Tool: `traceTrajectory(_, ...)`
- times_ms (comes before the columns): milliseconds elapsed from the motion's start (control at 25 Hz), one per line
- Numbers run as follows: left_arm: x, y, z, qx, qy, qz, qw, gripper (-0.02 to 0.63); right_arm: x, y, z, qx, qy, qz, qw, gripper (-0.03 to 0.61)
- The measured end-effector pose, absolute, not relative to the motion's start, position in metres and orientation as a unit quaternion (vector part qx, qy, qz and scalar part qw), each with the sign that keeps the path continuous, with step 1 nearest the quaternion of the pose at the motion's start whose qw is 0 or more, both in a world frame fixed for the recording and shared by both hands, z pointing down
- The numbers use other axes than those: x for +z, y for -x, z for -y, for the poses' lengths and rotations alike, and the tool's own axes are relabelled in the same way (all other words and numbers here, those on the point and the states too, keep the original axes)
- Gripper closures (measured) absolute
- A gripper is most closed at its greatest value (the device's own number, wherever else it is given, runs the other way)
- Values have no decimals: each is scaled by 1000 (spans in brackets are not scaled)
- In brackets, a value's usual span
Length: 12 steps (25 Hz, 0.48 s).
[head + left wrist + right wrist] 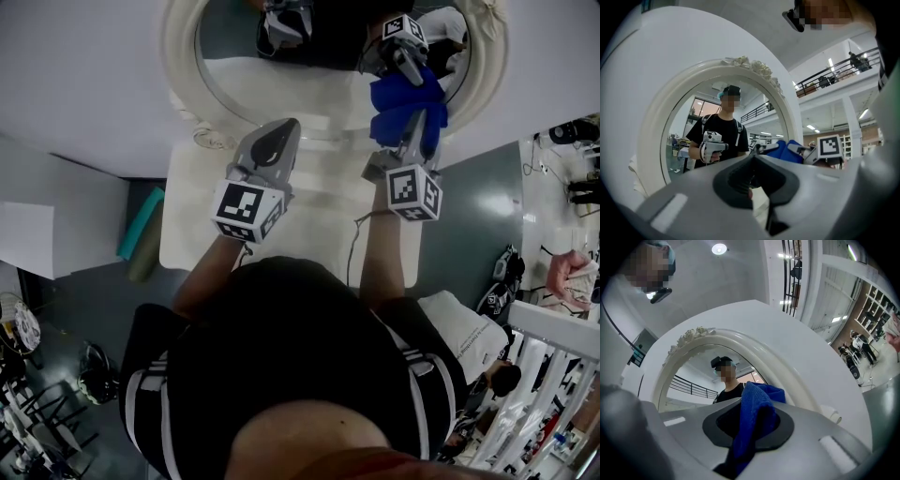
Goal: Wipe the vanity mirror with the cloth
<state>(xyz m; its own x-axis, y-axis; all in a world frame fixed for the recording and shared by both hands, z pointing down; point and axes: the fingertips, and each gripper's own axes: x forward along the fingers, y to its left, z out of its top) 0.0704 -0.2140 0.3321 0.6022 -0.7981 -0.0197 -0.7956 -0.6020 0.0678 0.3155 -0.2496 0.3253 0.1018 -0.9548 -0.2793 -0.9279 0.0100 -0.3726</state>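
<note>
The vanity mirror stands at the far edge of the table, its oval glass [234,42] set in an ornate white frame [175,66]. My right gripper [417,117] is shut on a blue cloth [405,101], which is held up at the lower right of the glass, with its reflection just above. In the right gripper view the cloth [757,413] hangs out between the jaws, with the frame [740,341] close ahead. My left gripper [283,128] is shut and holds nothing. It points at the mirror's lower rim [651,126], and the cloth [787,150] shows off to its right.
The mirror rests on a small white table [192,230]. A teal roll [141,223] lies on the floor to its left. White railing [553,361] and a person [572,272] are at the right. A white wall is behind the mirror.
</note>
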Motion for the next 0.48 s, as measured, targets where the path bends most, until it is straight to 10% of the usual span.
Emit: traceTrajectory(480, 329, -69, 234, -22, -895, 444, 36, 604, 299, -314, 271, 9, 674, -683, 280, 537)
